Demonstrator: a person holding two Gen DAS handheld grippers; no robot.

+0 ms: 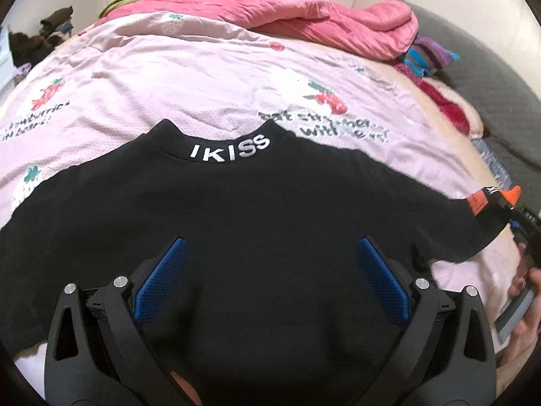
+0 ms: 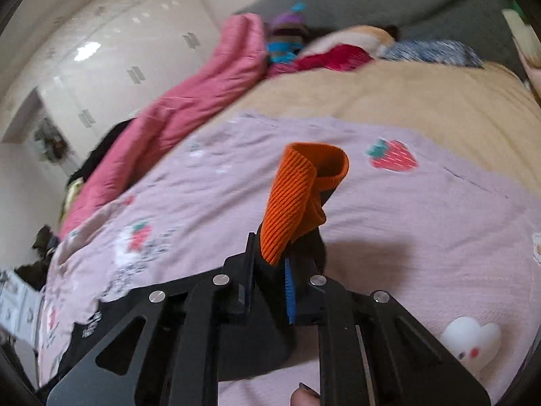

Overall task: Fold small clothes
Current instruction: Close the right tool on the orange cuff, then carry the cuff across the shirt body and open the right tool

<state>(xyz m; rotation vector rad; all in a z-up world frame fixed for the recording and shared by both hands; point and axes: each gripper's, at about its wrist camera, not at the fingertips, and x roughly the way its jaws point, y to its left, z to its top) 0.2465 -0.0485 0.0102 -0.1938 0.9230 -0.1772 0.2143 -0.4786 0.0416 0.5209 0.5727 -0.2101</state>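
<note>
Black sweater (image 1: 257, 223) lies flat on the strawberry-print bedsheet (image 1: 169, 67); left gripper (image 1: 268, 247) spread above it, right gripper (image 2: 270, 267) pinching its orange cuff (image 2: 301, 189).

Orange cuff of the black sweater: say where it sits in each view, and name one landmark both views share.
Left wrist: the orange cuff is at the far right edge, at the end of the black sweater sleeve.
Right wrist: the cuff is at centre, standing up out of the shut right gripper.
Shared landmark: the pink quilt bunched at the far side of the bed.
</note>
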